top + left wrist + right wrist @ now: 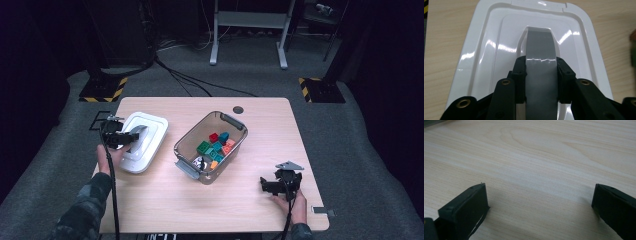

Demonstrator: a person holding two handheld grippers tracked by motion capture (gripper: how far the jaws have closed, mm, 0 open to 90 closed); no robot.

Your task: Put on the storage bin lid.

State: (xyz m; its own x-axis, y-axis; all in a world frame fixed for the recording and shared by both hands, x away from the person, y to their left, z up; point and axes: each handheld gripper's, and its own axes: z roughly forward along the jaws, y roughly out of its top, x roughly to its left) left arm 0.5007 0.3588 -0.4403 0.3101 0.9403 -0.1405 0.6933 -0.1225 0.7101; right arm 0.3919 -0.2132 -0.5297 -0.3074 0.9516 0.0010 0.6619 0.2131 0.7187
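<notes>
A person's left sleeve is dark, mottled camouflage fabric; a dark cuff edges the right wrist. The left gripper is black, with a black cable trailing toward the near edge. In the left gripper view its angular black arms carry brass-ringed screw holes. The right gripper is black too, topped by a grey three-cornered plate; its jaws are flat, matte black blocks.
</notes>
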